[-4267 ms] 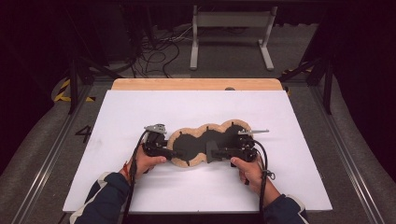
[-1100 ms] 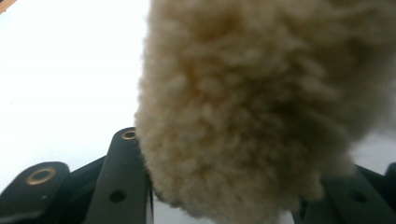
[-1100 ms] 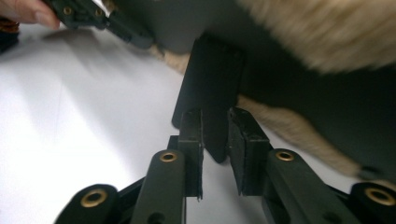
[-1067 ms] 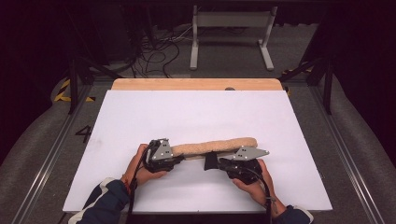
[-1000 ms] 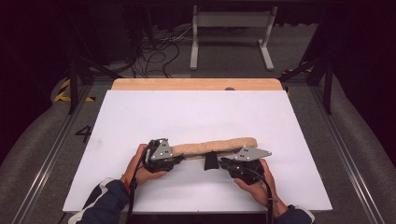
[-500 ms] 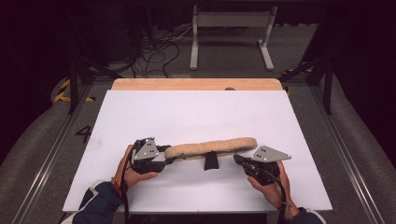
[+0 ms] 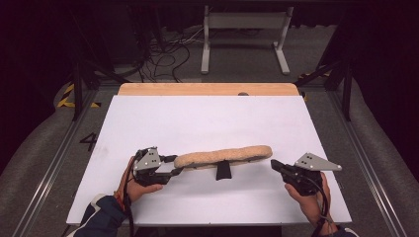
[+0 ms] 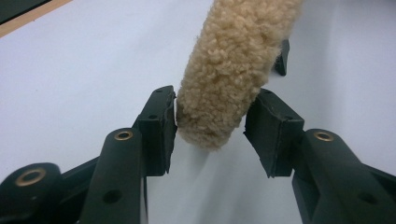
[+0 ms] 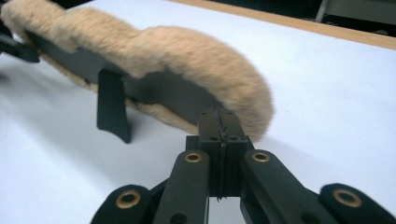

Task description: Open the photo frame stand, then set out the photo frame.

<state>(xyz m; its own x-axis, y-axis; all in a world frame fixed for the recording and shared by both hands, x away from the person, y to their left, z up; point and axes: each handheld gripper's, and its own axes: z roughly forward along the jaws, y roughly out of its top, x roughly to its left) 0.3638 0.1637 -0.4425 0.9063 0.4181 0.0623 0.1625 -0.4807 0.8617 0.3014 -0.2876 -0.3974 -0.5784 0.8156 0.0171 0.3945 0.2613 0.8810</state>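
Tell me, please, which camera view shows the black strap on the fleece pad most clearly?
The right gripper view: the black strap hangs close up from the fleece pad. The high view shows it small, under the pad's middle. The left gripper view catches just a dark bit beside the pad.

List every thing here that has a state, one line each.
Fleece pad: folded shut along its length, lying on the white sheet, black strap hanging out.
Left tool: jaws have just been opening, fleece end between them, one pad touching.
Right tool: shut, empty, clear of the fleece.
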